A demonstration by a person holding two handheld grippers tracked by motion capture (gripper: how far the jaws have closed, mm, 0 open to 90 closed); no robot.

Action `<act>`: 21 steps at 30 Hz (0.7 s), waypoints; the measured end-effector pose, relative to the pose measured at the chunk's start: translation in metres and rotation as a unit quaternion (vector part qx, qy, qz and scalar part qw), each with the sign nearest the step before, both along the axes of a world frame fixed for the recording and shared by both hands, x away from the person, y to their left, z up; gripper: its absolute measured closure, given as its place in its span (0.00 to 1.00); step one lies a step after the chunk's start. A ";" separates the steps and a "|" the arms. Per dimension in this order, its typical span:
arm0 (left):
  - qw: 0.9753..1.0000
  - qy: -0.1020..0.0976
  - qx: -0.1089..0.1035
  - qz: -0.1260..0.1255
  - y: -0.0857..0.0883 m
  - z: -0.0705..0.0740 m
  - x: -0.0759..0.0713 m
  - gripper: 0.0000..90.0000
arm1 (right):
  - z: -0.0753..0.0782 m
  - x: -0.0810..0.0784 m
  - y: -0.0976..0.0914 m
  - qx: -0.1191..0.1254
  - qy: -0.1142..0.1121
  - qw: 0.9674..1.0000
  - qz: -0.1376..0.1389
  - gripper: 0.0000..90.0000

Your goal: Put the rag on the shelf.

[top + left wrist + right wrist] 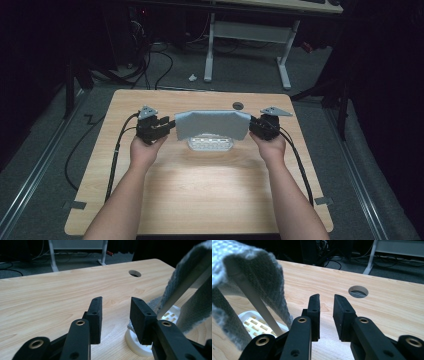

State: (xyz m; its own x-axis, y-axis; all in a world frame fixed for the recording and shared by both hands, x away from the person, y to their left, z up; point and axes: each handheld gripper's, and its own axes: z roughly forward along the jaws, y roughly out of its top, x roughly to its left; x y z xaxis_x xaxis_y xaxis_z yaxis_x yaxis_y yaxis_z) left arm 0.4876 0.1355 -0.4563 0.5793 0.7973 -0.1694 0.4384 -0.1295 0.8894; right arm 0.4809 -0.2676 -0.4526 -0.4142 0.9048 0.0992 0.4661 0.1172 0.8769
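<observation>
Table (200,200): one, light wood, rounded corners, one round cable hole (238,105) near the far edge. Near half bare and open; bare margins also left and right of the claws.

Cloth (212,124): one, grey, woven, hanging over the far middle of the table, its two ends beside the claws. Whether either claw touches it cannot be told.

Basket (210,143): one, white, slotted plastic, on the table just under the cloth, partly covered by it.

Left claw (170,126): one, held in the left hand (144,150), at the cloth's left end. Jaws parted, a moderate gap with nothing between them.

Right claw (254,127): one, in the right hand (271,147), at the cloth's right end. Jaws narrowly apart, nothing between.

Forearms: two, reaching forward, roughly symmetrical.
</observation>
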 end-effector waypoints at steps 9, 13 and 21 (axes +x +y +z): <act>1.000 -0.006 0.004 0.017 0.018 0.007 -0.002 0.70 | 0.004 -0.004 -0.014 -0.001 -0.010 1.000 -0.015 0.83; 1.000 -0.005 0.007 0.022 0.024 0.006 -0.002 0.69 | 0.003 -0.006 -0.023 0.001 -0.008 1.000 -0.023 0.83; 0.998 -0.029 0.018 0.044 0.040 0.004 -0.026 0.65 | 0.010 -0.025 -0.026 -0.018 -0.042 0.999 -0.017 0.76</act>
